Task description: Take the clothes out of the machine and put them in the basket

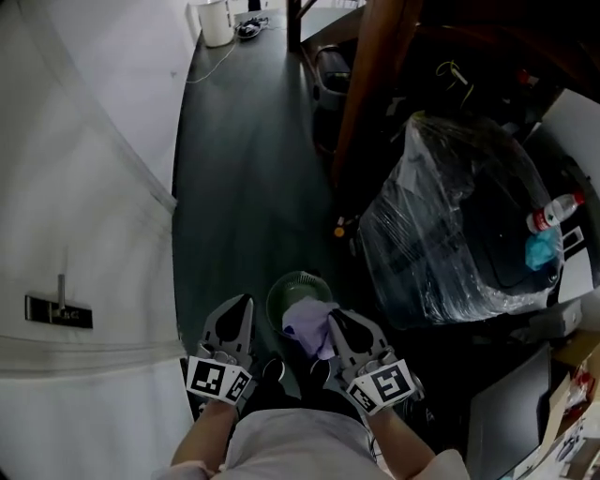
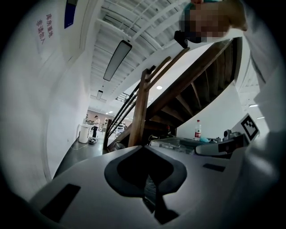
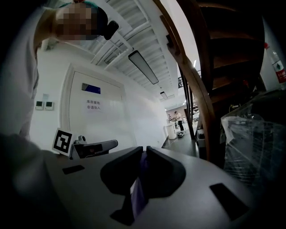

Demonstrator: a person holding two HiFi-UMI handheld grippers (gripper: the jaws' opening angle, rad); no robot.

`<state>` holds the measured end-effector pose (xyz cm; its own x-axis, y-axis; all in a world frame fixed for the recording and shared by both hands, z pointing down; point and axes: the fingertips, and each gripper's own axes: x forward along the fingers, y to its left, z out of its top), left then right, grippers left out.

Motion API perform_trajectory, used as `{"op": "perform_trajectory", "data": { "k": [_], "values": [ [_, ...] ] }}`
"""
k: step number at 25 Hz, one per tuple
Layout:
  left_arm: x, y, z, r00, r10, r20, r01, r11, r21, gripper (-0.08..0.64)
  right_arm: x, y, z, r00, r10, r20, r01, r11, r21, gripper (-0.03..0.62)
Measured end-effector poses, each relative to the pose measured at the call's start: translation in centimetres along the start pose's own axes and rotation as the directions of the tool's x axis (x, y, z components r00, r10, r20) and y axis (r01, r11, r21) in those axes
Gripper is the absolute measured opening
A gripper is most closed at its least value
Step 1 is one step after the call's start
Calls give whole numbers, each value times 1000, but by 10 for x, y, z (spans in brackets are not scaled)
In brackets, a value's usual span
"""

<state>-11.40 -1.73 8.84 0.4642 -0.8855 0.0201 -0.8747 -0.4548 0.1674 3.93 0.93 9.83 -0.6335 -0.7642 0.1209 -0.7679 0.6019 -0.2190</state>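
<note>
My right gripper [image 1: 336, 319] is shut on a lilac cloth [image 1: 306, 326], which bunches over the near rim of a round green basket [image 1: 281, 292] on the dark floor. In the right gripper view a strip of the lilac cloth [image 3: 136, 193] shows pinched between the closed jaws of the right gripper [image 3: 144, 152]. My left gripper [image 1: 246, 302] hangs just left of the basket with its jaws together and nothing in them. In the left gripper view the left gripper [image 2: 145, 150] points level down the corridor. No washing machine shows in any view.
A white door with a dark handle [image 1: 58, 309] fills the left. A plastic-wrapped bulky object [image 1: 450, 216] stands right of the basket, with a water bottle [image 1: 553, 211] on it. A wooden stair post [image 1: 370, 75] rises behind. A white bin [image 1: 216, 21] stands far down the corridor.
</note>
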Motion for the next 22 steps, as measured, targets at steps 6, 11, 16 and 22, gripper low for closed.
{"op": "perform_trajectory", "data": {
  "k": [6,11,16,22],
  "values": [
    [-1,3,-15,997,74,-8,-74,997,3,21,13,-10,-21,995,74,-64,-75,997,-9,31],
    [6,14,-36,997,67,-37,-68,997,-22,21,28,-15,-34,992,66,-104,-69,997,-29,31],
    [17,40,-65,997,26,-79,-29,999,-33,21,49,-26,-56,992,15,-129,-20,999,-35,32],
    [21,73,-106,992,9,-124,-14,999,-45,21,76,-39,-106,984,-31,-177,27,999,-24,31]
  ]
}}
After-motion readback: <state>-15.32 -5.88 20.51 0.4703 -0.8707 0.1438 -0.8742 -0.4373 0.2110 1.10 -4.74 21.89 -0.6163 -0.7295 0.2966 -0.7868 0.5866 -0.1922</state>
